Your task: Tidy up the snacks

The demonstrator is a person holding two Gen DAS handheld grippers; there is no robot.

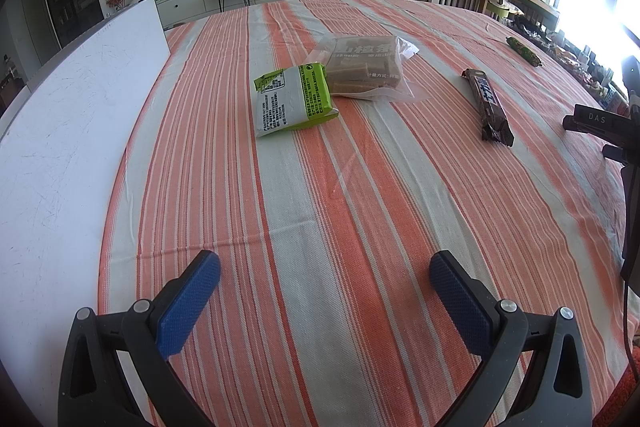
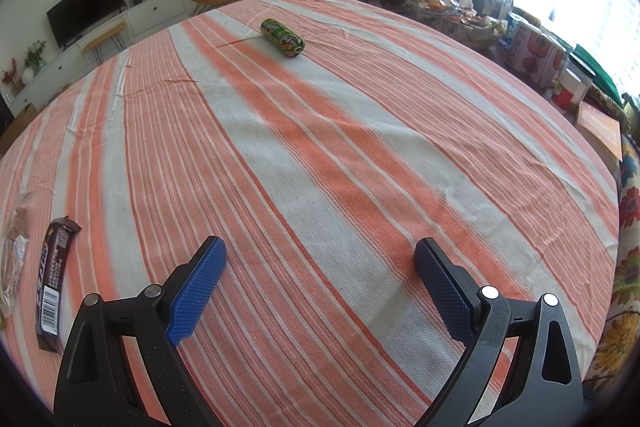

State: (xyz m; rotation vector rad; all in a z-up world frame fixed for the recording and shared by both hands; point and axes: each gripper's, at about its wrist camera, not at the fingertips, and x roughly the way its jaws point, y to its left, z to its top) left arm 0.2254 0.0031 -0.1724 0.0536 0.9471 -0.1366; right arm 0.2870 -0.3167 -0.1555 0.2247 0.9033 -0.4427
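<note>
Snacks spread over an orange-and-white striped tablecloth (image 1: 320, 187). Left wrist view: green-and-white packet (image 1: 292, 101) near the middle, its far edge touching a clear bag of brown bars (image 1: 368, 67); dark brown chocolate bar (image 1: 488, 103) lying apart to the right; green candy roll (image 1: 524, 51) farther off near the cloth's right edge. White board (image 1: 72, 115) along the left side. Left gripper (image 1: 325, 269) low over bare cloth, blue pads (image 1: 188, 307) spread wide, holding nothing. Right wrist view: candy roll (image 2: 282, 37) alone at the far end; chocolate bar (image 2: 54, 279) at the left edge beside the clear bag (image 2: 14, 259). Right gripper (image 2: 320, 255) likewise over empty cloth, fingers (image 2: 444, 295) wide apart, nothing between them.
</note>
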